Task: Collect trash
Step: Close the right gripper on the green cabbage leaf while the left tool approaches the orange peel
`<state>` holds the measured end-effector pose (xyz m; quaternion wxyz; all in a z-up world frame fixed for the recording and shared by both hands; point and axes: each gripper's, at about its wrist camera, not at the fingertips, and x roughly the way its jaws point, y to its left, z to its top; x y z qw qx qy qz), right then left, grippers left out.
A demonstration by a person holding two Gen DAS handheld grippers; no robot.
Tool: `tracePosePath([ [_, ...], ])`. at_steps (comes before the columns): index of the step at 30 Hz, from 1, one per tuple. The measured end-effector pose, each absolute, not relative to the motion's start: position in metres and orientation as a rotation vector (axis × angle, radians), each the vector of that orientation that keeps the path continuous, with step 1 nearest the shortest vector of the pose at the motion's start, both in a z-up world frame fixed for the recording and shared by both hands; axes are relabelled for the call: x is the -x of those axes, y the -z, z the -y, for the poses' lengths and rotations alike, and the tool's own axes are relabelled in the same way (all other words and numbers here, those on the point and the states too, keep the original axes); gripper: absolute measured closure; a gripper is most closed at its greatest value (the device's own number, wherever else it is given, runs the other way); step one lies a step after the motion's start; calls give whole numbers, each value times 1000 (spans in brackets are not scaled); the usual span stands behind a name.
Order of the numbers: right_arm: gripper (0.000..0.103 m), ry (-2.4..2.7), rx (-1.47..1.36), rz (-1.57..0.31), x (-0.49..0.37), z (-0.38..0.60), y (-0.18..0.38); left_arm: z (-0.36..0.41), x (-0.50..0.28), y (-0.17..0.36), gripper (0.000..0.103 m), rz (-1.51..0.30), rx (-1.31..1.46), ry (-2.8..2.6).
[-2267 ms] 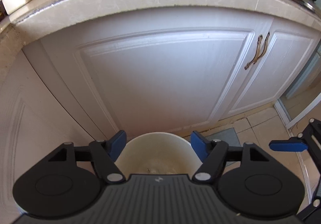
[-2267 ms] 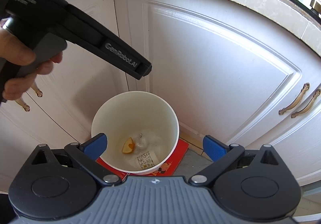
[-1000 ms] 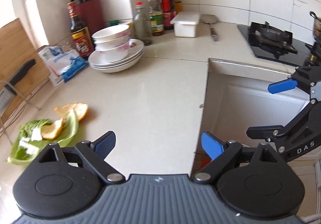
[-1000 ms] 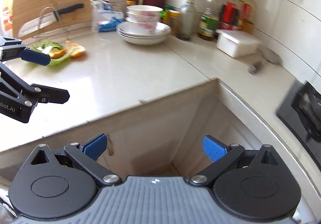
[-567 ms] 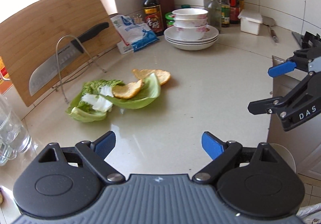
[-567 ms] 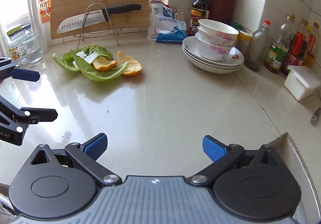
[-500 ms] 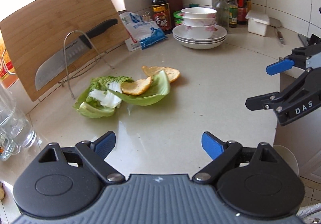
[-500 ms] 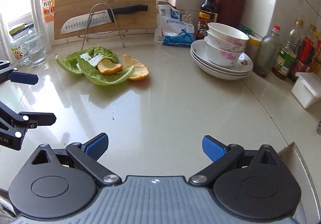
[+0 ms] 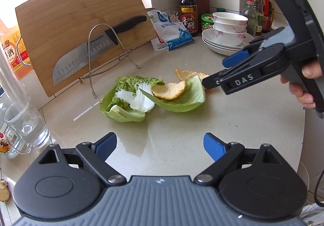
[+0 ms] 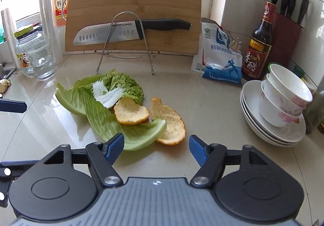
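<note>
The right gripper (image 10: pixel 156 144), jaws spread wide and gripping nothing, is hovering just short of a curled orange peel piece (image 10: pixel 171 122) and a long pale-green cabbage leaf (image 10: pixel 113 122) lying mid-counter on the glossy beige countertop (image 10: pixel 202 108). The left gripper (image 9: pixel 160 146), also released and empty, is waiting nearer. Judging by the overlap, pinching could snag the leaf, whose long axis is running far-left to near-right, and drop the peel.
</note>
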<state>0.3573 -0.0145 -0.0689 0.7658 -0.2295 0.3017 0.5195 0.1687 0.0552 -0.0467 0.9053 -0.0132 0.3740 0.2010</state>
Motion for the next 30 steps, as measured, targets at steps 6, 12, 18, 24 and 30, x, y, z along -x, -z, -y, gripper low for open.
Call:
tracePosePath([
  [6,38,-1148,517,-702,-376,-17,90,-64,-178,51,10,-786,34,-399],
  [12,39,-1175,535,-758,-384,-28,110,-71,-182,54,10,-795,47,-398],
  [18,46,-1235,535,-752,-378,-24,105,-73,-181,56,10,-796,57,-405],
  [24,48,-1229,518,-765,-383,-26,112,-75,-183,57,10,-803,57,-402],
  [30,79,-1224,518,-723,-380,-22,103,-75,-183,55,10,-800,48,-395],
])
